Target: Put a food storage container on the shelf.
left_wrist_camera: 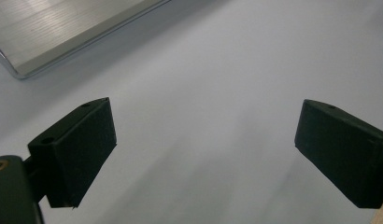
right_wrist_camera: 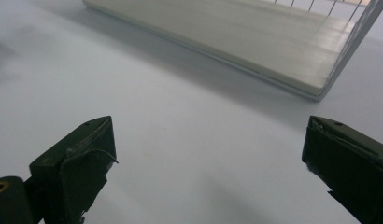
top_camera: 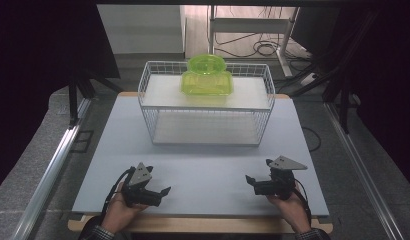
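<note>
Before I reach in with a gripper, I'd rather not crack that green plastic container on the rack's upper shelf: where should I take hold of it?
Probably by the round flared rim at the top of the green container, coming down from above. The wire rack walls fence its wide squarish base on the sides, while the top is open and the rim stands above the wires. Both the left gripper and right gripper are open, near the table's front edge.

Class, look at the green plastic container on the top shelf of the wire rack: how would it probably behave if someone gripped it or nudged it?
The green container looks like thin, see-through moulded plastic, so probably stiff and light for its size. Its glossy surface may slip between jaws. It sits on the upper shelf of the wire rack on a broad base, so a push would likelier slide it than tip it.
</note>
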`<state>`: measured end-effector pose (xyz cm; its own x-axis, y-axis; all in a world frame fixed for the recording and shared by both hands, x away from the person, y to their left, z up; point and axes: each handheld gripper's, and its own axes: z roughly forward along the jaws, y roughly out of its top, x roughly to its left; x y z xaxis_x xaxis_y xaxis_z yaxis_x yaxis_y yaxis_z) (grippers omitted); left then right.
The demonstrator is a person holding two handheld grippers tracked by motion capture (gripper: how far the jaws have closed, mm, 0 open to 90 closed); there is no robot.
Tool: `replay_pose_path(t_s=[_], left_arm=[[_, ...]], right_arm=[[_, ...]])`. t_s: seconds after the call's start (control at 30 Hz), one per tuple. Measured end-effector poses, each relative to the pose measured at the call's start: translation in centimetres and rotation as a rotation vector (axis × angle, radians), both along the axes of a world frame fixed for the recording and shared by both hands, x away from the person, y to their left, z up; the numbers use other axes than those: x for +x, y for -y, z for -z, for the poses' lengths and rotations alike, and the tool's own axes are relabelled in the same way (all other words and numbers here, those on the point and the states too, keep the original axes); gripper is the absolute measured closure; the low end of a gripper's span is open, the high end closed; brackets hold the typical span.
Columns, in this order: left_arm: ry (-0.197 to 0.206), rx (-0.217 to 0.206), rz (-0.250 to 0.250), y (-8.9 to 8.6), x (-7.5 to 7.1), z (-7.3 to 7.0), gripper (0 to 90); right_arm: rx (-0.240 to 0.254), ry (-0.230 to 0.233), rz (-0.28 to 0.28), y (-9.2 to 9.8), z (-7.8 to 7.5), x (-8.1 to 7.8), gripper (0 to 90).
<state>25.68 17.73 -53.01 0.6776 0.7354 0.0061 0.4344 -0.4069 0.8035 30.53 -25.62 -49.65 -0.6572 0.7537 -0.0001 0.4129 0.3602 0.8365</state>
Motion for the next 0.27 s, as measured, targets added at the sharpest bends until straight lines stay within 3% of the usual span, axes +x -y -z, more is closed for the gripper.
replay_pose_path(t_s=[0.27], left_arm=[[-0.005,0.002,0.004,0.01,0.06,0.04,5.8]], right_arm=[[-0.027,-0.032,0.002,0.00,0.82,0.17,3.0]])
